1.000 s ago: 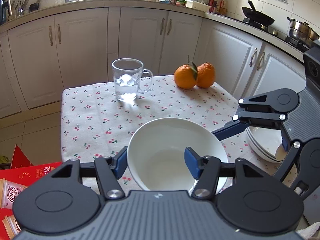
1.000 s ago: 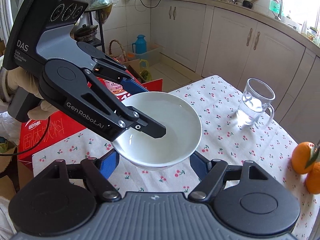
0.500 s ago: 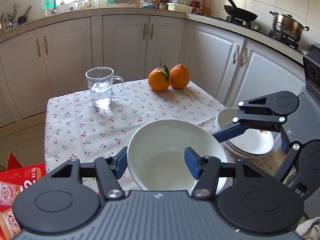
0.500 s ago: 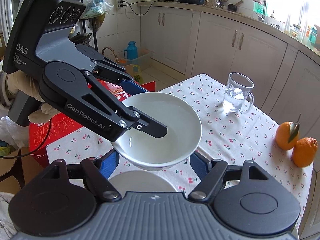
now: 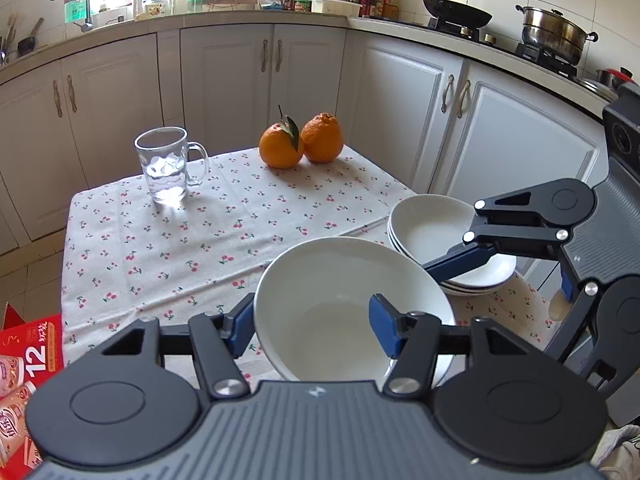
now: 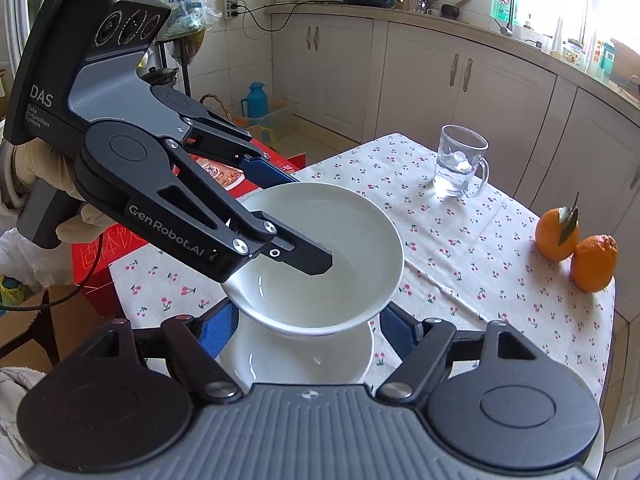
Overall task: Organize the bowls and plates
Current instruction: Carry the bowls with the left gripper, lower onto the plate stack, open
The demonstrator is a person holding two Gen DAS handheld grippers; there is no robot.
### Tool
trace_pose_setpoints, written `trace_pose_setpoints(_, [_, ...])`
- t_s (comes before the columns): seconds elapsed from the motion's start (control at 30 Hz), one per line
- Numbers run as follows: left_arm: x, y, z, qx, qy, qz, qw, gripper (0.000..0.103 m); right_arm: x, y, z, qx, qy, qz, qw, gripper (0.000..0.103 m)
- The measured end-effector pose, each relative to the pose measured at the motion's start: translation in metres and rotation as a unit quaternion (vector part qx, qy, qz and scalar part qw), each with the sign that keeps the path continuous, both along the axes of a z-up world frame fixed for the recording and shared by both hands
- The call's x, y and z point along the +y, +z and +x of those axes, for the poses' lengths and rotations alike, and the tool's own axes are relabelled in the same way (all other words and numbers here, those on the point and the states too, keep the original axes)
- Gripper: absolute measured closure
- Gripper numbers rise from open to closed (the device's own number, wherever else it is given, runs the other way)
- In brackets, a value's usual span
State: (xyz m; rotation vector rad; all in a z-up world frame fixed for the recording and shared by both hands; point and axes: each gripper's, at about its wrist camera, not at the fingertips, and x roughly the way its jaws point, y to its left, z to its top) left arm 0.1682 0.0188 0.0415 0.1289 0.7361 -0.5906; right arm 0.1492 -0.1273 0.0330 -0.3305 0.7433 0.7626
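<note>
left fingers [image 5: 384, 330] pinch the near rim of a white bowl [image 5: 340, 304]: one blue pad inside the bowl, the other [image 5: 240, 326] outside against the wall. so left gripper [image 5: 312, 330] is closed partway on the rim, bowl lifted off the counter [image 5: 224, 224]. bowl sits centre-low in the left wrist view, tilted a bit toward the camera. right of it, a stack of white bowls [image 5: 440, 240] near the counter's right edge. right gripper [image 5: 452, 262] comes in from the right, its blue finger reaching over that stack toward the held bowl's far rim; can't tell if it touches. farther back: glass mug [image 5: 166, 170] left, two oranges [image 5: 300, 142] touching each other at the far edge.

right wrist view: right fingers [image 6: 218, 326] spread wide, nothing between them gripped. the held bowl [image 6: 320, 256] hangs above the gap, the stack of bowls [image 6: 300, 360] directly below it, bowl not seated on the stack. left gripper [image 6: 300, 220] enters from upper left, one black finger inside the bowl, blue one behind the rim. gloved hand [image 6: 48, 184] on its handle. mug [image 6: 460, 166] and oranges [image 6: 576, 244] to the right, well apart from the bowls. red box [image 6: 100, 264] past the counter's left edge.
</note>
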Motion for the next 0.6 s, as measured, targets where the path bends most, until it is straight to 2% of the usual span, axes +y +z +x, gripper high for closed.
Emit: trace_pose_setpoints(0.6, [-0.015,-0.019,-0.006,0.024,-0.011,0.007,0.9996,0.044,-0.015,-0.019,-0.012,0.029,-0.011,0.003,1.0,0.022])
